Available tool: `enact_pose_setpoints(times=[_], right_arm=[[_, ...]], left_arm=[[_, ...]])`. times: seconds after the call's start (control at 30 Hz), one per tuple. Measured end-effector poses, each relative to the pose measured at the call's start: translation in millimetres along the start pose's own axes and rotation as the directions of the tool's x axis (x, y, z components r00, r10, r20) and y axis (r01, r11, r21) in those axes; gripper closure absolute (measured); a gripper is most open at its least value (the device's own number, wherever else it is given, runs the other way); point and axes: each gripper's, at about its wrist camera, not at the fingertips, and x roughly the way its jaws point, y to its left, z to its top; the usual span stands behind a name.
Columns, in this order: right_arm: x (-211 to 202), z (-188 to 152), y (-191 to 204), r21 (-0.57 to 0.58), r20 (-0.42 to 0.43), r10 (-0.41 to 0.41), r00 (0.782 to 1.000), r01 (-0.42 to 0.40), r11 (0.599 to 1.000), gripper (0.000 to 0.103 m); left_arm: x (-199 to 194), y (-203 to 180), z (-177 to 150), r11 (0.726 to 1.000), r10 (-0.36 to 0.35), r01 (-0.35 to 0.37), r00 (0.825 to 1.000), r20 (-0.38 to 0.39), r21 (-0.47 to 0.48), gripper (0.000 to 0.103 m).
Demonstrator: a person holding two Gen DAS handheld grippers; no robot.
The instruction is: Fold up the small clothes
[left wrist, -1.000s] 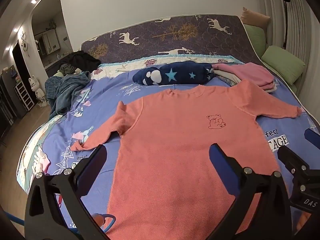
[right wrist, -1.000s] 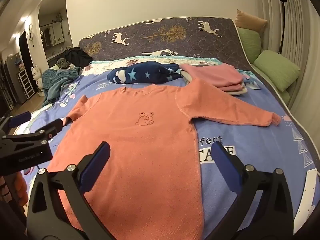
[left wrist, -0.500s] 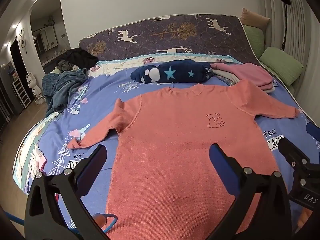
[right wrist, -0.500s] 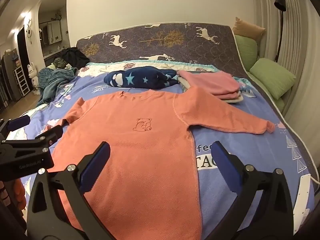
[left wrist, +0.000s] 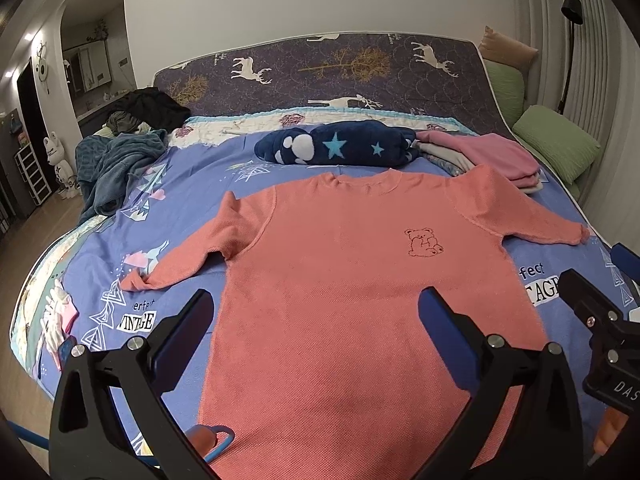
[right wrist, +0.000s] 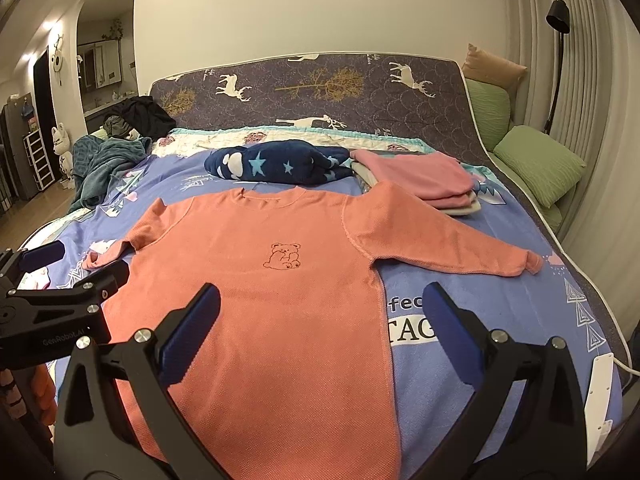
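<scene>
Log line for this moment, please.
shirt: flat, unfolded, sleeves out | left gripper: open, empty | right gripper: open, empty | next: probably sleeve fold

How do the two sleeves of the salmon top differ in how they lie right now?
The sleeve on the right gripper's side lies smooth and straight, running out to a tidy cuff; the sleeve on the left gripper's side is bunched near the shoulder. Its cuff is crumpled and twisted, while the other cuff lies flat. The straight sleeve starts beside the pink folded pile; the rumpled one lies on bare sheet. Both rest on the bed, unfolded, untouched by either gripper.
</scene>
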Motion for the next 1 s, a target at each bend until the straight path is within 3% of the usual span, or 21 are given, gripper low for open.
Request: enact_pose_setpoints(times=[0.37, 0.5, 1.0], right_arm=[[1.4, 0.9, 0.1, 0.001, -0.004, -0.004, 1.000, 0.004, 1.000, 0.002], [5.2, 1.7, -0.2, 0.001, -0.011, -0.008, 1.000, 0.008, 1.000, 0.002], [11.9, 2.9, 0.3, -0.002, -0.018, -0.018, 1.000, 0.018, 1.000, 0.002]], left_arm=[[7.5, -0.7, -1.6, 1.000, -0.003, 0.003, 1.000, -0.018, -0.004, 0.001], [9.0, 0.9, -3.1, 0.999, -0.038, 0.038, 0.999, -0.017, -0.008, 0.001], [11.0, 17.8, -2.2, 0.998, -0.027, 0.029, 0.999, 0.038, -0.051, 0.001]])
